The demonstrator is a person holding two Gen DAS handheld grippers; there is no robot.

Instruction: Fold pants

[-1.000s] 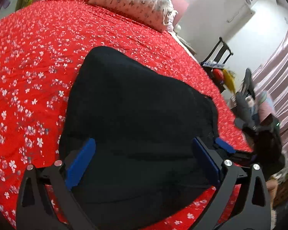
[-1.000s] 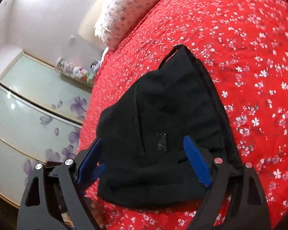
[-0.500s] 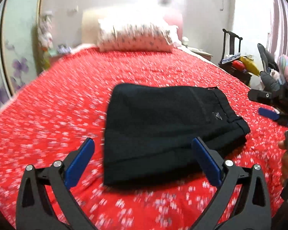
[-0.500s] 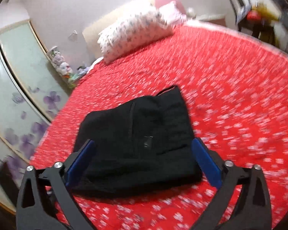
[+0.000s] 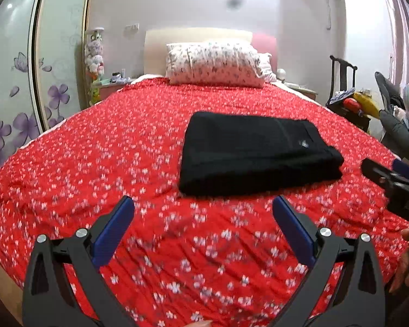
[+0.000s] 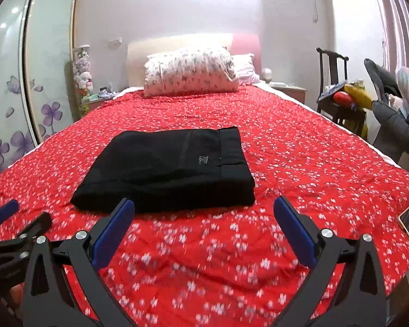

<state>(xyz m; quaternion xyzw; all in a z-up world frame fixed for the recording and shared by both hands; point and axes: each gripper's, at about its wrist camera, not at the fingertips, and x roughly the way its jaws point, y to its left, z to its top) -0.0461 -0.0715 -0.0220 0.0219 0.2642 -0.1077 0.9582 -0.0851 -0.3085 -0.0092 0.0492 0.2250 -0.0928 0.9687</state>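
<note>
The folded black fabric pants (image 6: 169, 169) are lying crosswise on the red floral bedspread (image 6: 300, 147), waistband pointing right, while the left gripper (image 5: 203, 218) and right gripper (image 6: 204, 218) are hovering spread wide, empty, their bases cut off.

Both the left gripper (image 5: 203, 216) and the right gripper (image 6: 203, 216) look alike: matte black angular frames with triangular cut-outs, round silver screws at the joints, and flat blue pads (image 5: 113, 231) lining the jaws. A sliver of bare skin (image 5: 406, 261) shows at the edge.
</note>
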